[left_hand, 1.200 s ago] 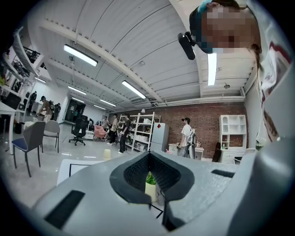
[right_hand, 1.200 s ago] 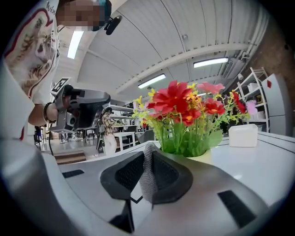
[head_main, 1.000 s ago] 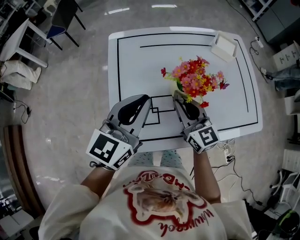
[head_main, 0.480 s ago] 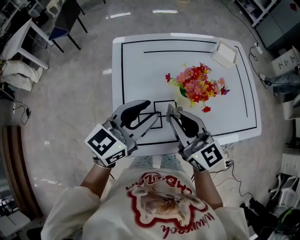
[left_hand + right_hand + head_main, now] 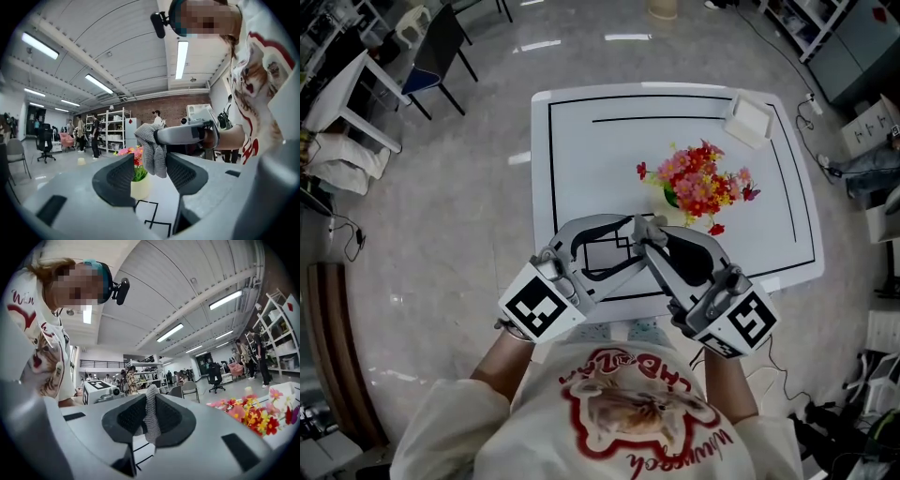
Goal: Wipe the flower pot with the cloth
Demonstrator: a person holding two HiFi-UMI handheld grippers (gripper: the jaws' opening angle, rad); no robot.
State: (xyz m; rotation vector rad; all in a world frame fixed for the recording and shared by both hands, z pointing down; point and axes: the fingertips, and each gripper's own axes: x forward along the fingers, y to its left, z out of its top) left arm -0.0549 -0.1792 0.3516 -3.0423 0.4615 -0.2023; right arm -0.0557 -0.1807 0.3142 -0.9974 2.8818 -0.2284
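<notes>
Fingers of the right gripper [image 5: 643,226] clench the grey cloth [image 5: 151,420]. Those of the left gripper [image 5: 634,244] have just spread, and the cloth hangs between them. On the white bench [image 5: 581,141], over glossy floor [image 5: 459,187], the flower pot [image 5: 678,215] stands beyond both grippers. A second ago the right one was close against it. Only the gripper views show the cloth, shelving [image 5: 112,129] and people [image 5: 95,133].

Cream shirt [image 5: 478,427], red cat print [image 5: 623,398]; left gripper [image 5: 634,246], right gripper [image 5: 643,231] grey, black-white marker cubes [image 5: 539,309].
</notes>
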